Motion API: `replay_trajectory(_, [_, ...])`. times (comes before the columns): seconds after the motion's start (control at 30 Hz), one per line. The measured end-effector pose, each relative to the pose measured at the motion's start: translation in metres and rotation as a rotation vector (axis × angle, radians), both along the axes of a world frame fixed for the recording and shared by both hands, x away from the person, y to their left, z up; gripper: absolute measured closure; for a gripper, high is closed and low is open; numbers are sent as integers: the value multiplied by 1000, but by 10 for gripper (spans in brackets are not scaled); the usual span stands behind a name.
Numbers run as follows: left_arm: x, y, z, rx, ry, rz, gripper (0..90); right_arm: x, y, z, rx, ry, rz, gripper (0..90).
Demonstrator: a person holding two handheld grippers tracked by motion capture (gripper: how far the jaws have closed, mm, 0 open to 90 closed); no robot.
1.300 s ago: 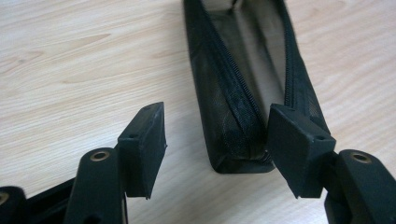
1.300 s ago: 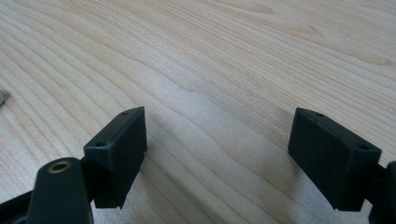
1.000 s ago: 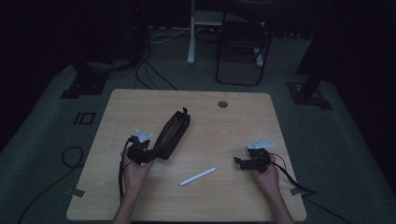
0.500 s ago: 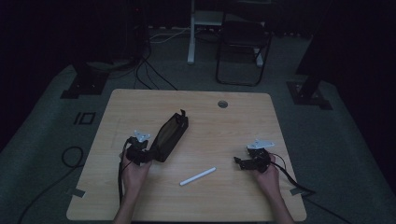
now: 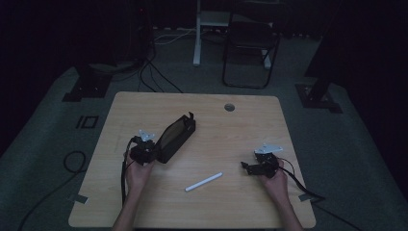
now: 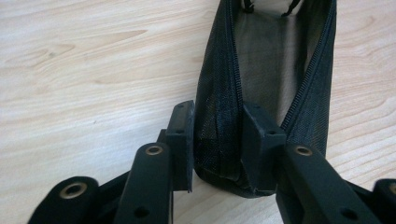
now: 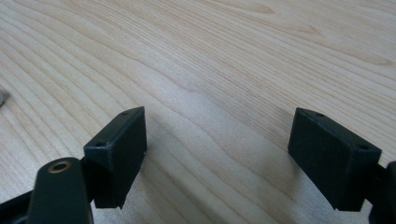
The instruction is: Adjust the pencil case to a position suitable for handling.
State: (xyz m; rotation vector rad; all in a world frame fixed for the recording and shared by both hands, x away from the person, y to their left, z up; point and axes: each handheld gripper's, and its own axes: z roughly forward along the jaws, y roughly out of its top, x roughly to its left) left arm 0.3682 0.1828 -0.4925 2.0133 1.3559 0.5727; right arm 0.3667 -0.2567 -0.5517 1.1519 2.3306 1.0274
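Closing, the left gripper (image 6: 217,140) now pinches the pouch (image 6: 266,70) wall; soft mesh, light. Right gripper (image 7: 233,154) gapes.

room: dim | floor (image 5: 43,144): grey carpet | chair (image 5: 250,48): black, beyond wooden table (image 5: 250,125)

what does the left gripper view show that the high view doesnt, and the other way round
Left gripper view: the pouch's open zipper and pale lining, with one side wall pinched between the left gripper's pads, whose jaws have just been closing. High view: the white stick, the right gripper resting open, both hands, the floor and chair. Both: pouch, left gripper, wooden table.
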Motion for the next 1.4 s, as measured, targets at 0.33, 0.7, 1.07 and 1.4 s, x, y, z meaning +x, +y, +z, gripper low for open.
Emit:
replay_trajectory(0.33, [1, -21, -2, -19, -35, -285, 681, 0, 0, 0, 0, 0, 0, 192])
replay_trajectory(0.7, [-5, -25, 9, -67, -80, -217, 426, 0, 0, 0, 0, 0, 0, 192])
replay_trajectory(1.07, [-22, -35, -1, -77, -21, -113, 488, 0, 0, 0, 0, 0, 0, 192])
replay_trajectory(1.4, [-7, -26, -3, -76, -2, -35, 503, 0, 0, 0, 0, 0, 0, 192])
